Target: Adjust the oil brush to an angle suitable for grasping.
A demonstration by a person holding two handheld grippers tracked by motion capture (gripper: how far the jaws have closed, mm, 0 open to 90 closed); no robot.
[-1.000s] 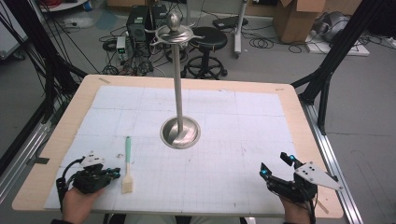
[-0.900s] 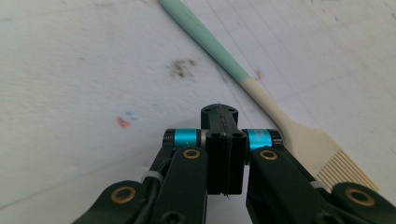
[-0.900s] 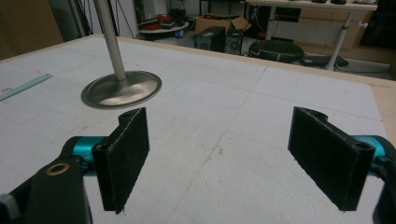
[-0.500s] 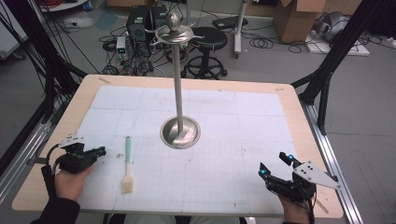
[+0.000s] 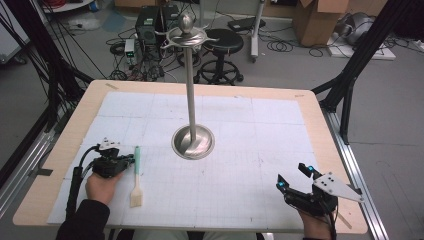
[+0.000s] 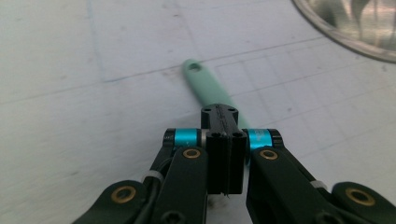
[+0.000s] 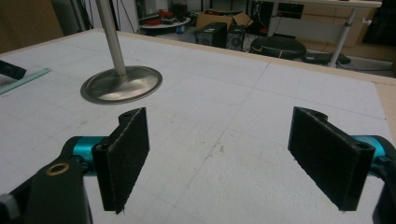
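Observation:
A brush with a mint-green handle [image 5: 136, 159] and a pale bristle head [image 5: 136, 198] lies flat on the white mat, left of centre. My left gripper [image 5: 129, 160] lies to its left with its tips against the handle's side. In the left gripper view the jaws are pressed together with nothing between them, and the green handle [image 6: 200, 80] runs on beyond the left gripper [image 6: 219, 113]. My right gripper [image 5: 293, 176] rests at the front right, jaws wide apart and empty. In its own view the right gripper [image 7: 219, 140] faces bare mat.
A tall metal stand [image 5: 189, 85] rises from a round dished base [image 5: 193, 143] at the table's middle; the base [image 7: 121, 86] also lies ahead of the right gripper. The wooden table edge [image 5: 334, 150] frames the mat. Stools, boxes and cables sit on the floor behind.
My left hand swung out to the left and away, then came back right to the brush handle. The brush, the stand and the right gripper stayed put.

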